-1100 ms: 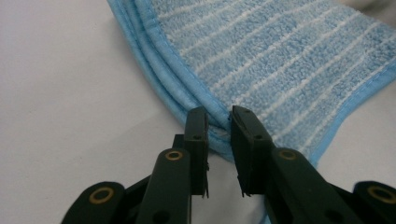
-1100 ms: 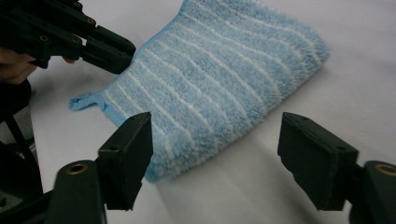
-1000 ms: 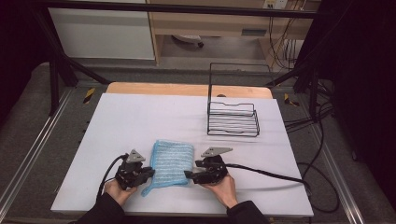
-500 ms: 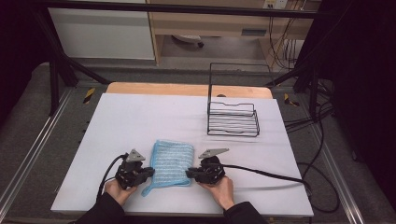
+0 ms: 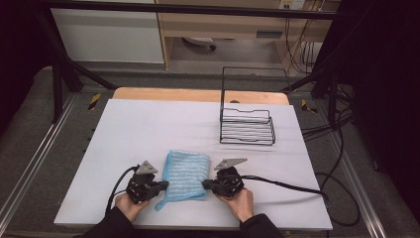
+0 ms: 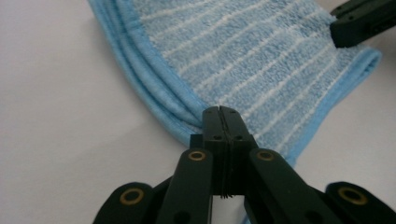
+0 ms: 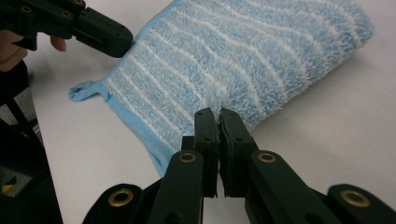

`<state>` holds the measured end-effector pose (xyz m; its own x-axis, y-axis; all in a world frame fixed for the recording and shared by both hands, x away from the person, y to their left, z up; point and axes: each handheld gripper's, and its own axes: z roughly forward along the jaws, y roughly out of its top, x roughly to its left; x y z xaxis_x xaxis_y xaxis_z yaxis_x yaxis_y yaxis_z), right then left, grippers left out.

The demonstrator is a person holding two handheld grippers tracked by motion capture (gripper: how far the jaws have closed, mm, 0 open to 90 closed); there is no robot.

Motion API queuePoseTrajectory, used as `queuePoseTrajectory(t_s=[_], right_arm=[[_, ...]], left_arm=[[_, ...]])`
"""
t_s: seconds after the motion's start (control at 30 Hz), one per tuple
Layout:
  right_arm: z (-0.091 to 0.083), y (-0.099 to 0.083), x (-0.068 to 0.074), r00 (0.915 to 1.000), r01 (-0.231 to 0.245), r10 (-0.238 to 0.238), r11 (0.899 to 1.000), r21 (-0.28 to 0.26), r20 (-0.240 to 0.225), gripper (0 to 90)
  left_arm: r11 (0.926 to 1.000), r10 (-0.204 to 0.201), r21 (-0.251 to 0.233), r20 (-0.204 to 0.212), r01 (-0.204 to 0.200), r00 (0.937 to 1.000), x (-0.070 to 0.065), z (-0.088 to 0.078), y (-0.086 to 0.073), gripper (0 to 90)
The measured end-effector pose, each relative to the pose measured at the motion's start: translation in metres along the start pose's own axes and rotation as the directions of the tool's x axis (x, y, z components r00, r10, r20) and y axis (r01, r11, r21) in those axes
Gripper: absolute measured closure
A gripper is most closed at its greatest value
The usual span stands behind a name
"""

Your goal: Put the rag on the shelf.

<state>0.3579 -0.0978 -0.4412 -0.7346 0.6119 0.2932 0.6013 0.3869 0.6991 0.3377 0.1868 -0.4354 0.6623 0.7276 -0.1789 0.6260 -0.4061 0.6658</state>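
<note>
Two claws flank a folded blue striped towel near the white surface's front edge in the high view, left claw and right claw at opposite edges, a wire rack well behind. In the left gripper view, the left claw has just closed, pinching the towel's layered hem. In the right gripper view, the right claw has likewise just closed on the towel's fluffy edge.
</note>
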Motion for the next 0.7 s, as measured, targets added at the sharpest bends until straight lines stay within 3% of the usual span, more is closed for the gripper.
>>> queuePoseTrajectory(t_s=[0.3, 0.47, 0.57, 0.7], right_arm=[[-0.021, -0.009, -0.011, 0.9997, -0.021, 0.020, 1.000, 0.016, 0.015, 87.1], [-0.018, -0.012, -0.010, 0.9996, -0.010, 0.009, 0.999, 0.040, 0.027, 85.3], [-0.016, -0.016, -0.014, 0.9994, -0.012, 0.011, 0.999, 0.030, 0.034, 76.8], [-0.024, -0.017, -0.018, 0.9991, -0.022, 0.023, 1.000, -0.021, 0.037, 57.1]], left_arm=[[0.9993, 0.036, -0.013, 0.007, -0.036, 0.9993, -0.010, -0.001, 0.001, 88.9], [0.9992, 0.037, -0.017, -0.003, -0.037, 0.9993, -0.009, -0.002, 0.001, 87.3], [0.9981, 0.058, -0.020, -0.020, -0.058, 0.9981, -0.007, -0.004, 0.001, 82.9], [0.9965, 0.066, -0.048, -0.039, -0.068, 0.9970, -0.003, -0.009, 0.003, 75.0]])
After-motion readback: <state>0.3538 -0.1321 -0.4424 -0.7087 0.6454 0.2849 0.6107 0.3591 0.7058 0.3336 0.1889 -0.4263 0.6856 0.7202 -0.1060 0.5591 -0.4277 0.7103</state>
